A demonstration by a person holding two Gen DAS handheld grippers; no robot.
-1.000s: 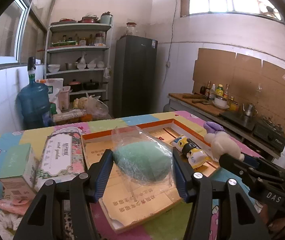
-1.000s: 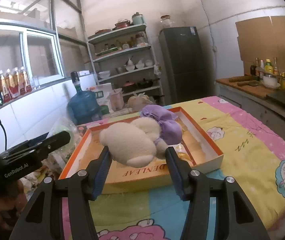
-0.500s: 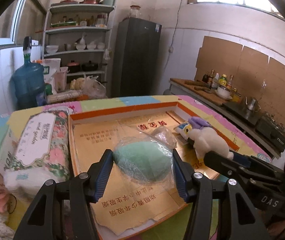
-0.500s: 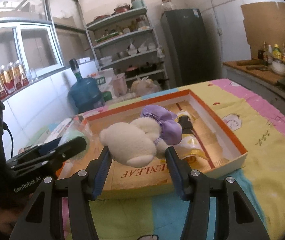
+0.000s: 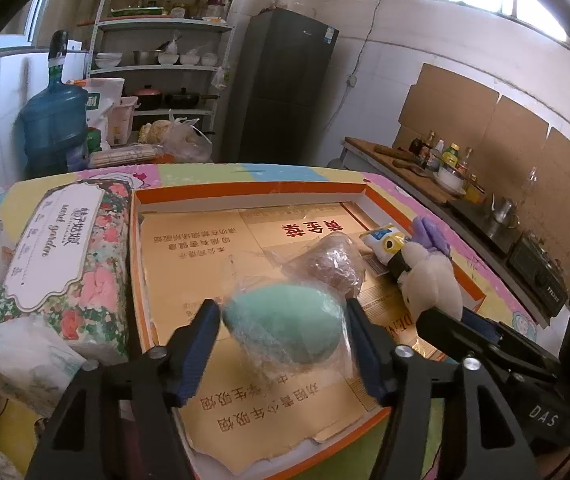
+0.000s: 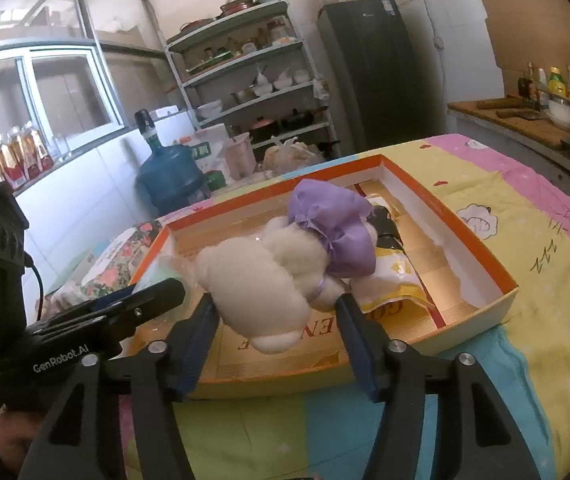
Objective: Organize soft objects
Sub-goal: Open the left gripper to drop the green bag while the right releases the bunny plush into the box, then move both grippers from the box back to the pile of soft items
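Note:
My left gripper (image 5: 283,322) is shut on a green sponge in clear plastic wrap (image 5: 285,326) and holds it over the near part of the orange-rimmed cardboard tray (image 5: 245,194). My right gripper (image 6: 277,312) is shut on a white plush toy with a purple bow (image 6: 269,276), held above the tray's (image 6: 501,276) near left part. The plush (image 5: 431,280) also shows at the right in the left wrist view. In the tray lie a brown wrapped sponge (image 5: 333,258) and a yellow-and-black toy (image 5: 385,244).
A floral tissue pack (image 5: 69,248) and a white wrapped pack (image 5: 17,356) lie left of the tray on the colourful tablecloth (image 6: 557,280). A blue water jug (image 5: 55,120), shelves (image 5: 165,64) and a fridge (image 5: 285,84) stand behind. A counter with bottles (image 5: 445,160) runs along the right.
Both grippers have moved forward and tilted down over the tray, each keeping its object. The brown wrapped sponge has come into view beyond the green one.

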